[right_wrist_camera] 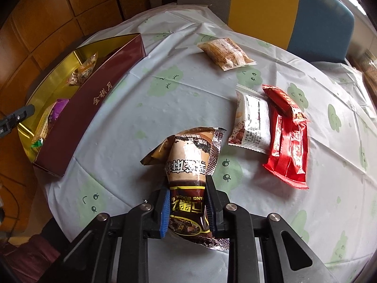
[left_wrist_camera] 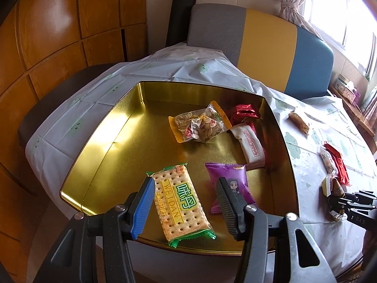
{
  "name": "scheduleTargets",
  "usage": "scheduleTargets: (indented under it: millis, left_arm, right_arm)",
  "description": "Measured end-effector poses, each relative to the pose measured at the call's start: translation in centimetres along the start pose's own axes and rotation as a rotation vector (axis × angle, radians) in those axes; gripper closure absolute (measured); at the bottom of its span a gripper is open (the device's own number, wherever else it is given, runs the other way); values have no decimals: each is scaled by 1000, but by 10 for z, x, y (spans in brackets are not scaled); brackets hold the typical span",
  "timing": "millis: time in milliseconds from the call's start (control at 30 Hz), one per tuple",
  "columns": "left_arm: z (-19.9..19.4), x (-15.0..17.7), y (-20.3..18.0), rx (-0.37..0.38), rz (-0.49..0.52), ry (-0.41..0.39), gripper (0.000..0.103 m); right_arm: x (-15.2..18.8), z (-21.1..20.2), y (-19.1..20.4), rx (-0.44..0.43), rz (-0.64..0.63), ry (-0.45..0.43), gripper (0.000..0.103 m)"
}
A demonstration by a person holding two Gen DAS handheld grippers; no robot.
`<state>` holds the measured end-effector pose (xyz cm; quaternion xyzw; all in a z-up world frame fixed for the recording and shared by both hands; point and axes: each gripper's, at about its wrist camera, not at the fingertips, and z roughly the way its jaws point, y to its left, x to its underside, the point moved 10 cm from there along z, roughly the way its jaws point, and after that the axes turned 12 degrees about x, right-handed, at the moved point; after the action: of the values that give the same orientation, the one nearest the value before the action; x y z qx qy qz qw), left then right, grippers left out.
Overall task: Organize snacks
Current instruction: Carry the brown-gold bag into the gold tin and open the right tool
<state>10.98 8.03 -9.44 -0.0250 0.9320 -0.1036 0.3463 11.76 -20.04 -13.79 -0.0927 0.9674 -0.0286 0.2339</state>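
Clamped between the right gripper's (right_wrist_camera: 187,208) jaws sits a brown-and-cream snack packet (right_wrist_camera: 188,172) — its far end over the tablecloth (right_wrist_camera: 165,99), its near end cut off behind the fingers. Left gripper (left_wrist_camera: 186,208) hangs wide over the gold tin (left_wrist_camera: 113,127), straddling the cracker pack (left_wrist_camera: 180,198) without touching — purple packet (left_wrist_camera: 229,181) partly hidden behind the right finger.

1. Left gripper (left_wrist_camera: 186,202): jaws apart, above the cracker pack (left_wrist_camera: 180,201).
2. Tin (left_wrist_camera: 99,141): holds the cracker pack, purple packet (left_wrist_camera: 232,184), seed bag (left_wrist_camera: 200,125).
3. Right gripper (left_wrist_camera: 348,202): at right edge.
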Motion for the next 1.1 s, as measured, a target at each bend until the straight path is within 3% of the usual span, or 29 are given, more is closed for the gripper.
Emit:
scheduleTargets:
  millis: [500,767,867,967,1000,1033,1100]
  left_arm:
    - [1,5,6,5,-11,5,48]
    - [1,6,8,14,-19,3,48]
    - [3,8,7,17,-19,8,48]
    - [3,8,7,18,-18,7,48]
    - [2,9,7,17,-18,7,48]
    - [3,9,7,17,-19,6,48]
    - [2,8,9,16,-21,4,48]
  right_arm:
    - [4,3,1,7,33,19,74]
    - [2,4,-9,1,51,31,47]
    - [3,9,-12,17,52,44,46]
    - [3,13,-10,23,49,39,47]
    - [2,13,-9,33,40,27,51]
    - [2,12,-6,38,31,14,64]
    - [1,11,-4,57,18,4,70]
